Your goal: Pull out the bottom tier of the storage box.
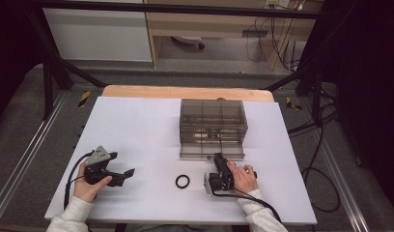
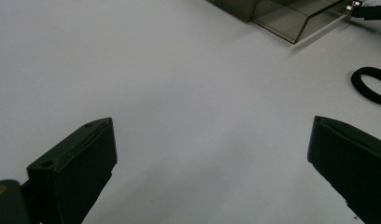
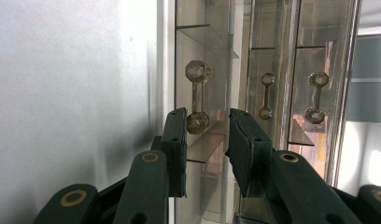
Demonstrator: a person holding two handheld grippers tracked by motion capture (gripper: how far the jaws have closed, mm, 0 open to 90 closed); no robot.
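I have the right gripper (image 1: 218,158) lying on its side on the white table (image 1: 137,135), nosed up to the near face of the smoky clear plastic drawer cabinet (image 1: 213,126) that sits at the middle of the table toward the far edge. In the right gripper view the jaws stand a little apart with a gap between the pads, framing the nearest dumbbell-shaped drawer handle (image 3: 197,97). They look just short of it, not pressing, though through the reflections in the plastic I can't be sure a pad isn't grazing the lower knob.

The handle is a short bar with a faceted knob at each end. Its long axis runs up and down in this view, which, with the gripper rolled over, I take to lie level along the drawer front. I judge it stiff, light and slick, so I would pinch the thin bar between the knobs and pull straight back, gently, since the cabinet may slide before the drawer does.

The left gripper (image 1: 119,166) rests well off to the left, jaws wide apart on nothing. A black ring (image 1: 182,181) lies between the two grippers.
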